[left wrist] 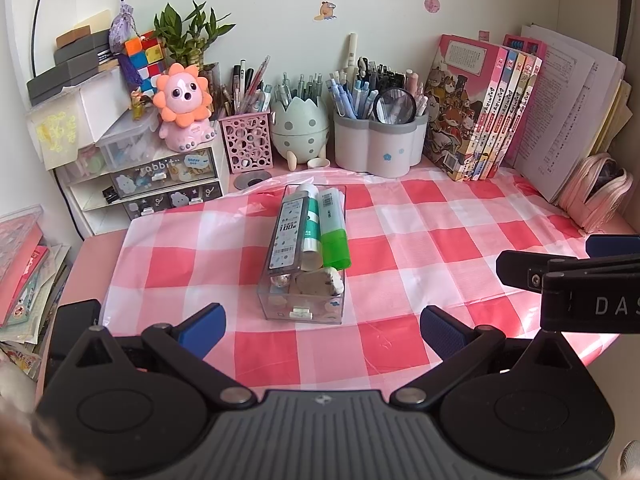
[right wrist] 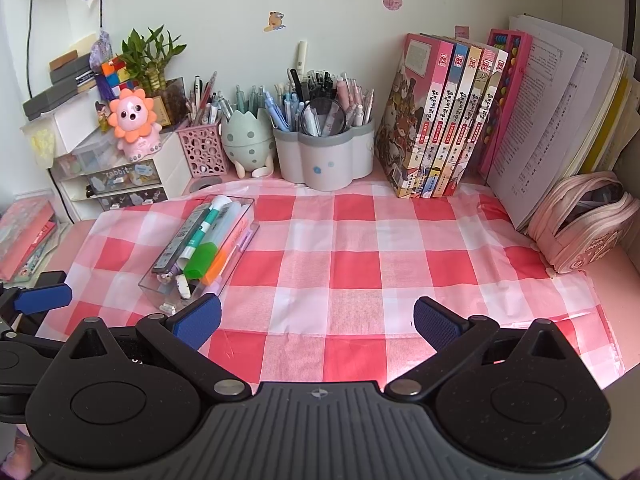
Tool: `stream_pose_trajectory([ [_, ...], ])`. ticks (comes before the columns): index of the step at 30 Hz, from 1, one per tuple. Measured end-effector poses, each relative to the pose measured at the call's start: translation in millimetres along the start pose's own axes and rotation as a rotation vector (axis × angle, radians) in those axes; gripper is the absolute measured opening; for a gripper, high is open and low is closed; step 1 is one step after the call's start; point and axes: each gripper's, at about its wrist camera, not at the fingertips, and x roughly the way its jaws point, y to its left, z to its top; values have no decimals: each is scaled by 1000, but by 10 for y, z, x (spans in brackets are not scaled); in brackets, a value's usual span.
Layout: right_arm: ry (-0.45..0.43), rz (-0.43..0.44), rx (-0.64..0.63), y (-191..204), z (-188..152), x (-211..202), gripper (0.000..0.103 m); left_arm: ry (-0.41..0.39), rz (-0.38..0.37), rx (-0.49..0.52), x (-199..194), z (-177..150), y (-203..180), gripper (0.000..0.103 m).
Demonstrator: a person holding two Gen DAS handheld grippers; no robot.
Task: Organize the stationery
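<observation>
A clear plastic box (left wrist: pixel 301 304) lies on the red-and-white checked cloth (left wrist: pixel 420 240), filled with a grey lead case (left wrist: pixel 286 232), a green-capped glue stick (left wrist: pixel 334 232), a white tube and erasers. It also shows in the right wrist view (right wrist: pixel 176 280), with an orange highlighter (right wrist: pixel 218 264) inside. My left gripper (left wrist: pixel 322 330) is open and empty, just in front of the box. My right gripper (right wrist: pixel 316 322) is open and empty over the cloth, to the right of the box.
Pen holders line the back: a pink mesh cup (left wrist: pixel 248 142), an egg-shaped holder (left wrist: pixel 300 128) and a flower-shaped grey holder (left wrist: pixel 378 144). Books (left wrist: pixel 480 120) and papers stand at right, a pink pencil case (right wrist: pixel 588 228) beside them. Small drawers (left wrist: pixel 160 184) stand at left.
</observation>
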Motion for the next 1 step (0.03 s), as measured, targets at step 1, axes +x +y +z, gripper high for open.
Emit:
stream_pose_trajectory([
  [1,1,0,0,-2,-2,6,98,1,-1,0,3,4,-2,82],
])
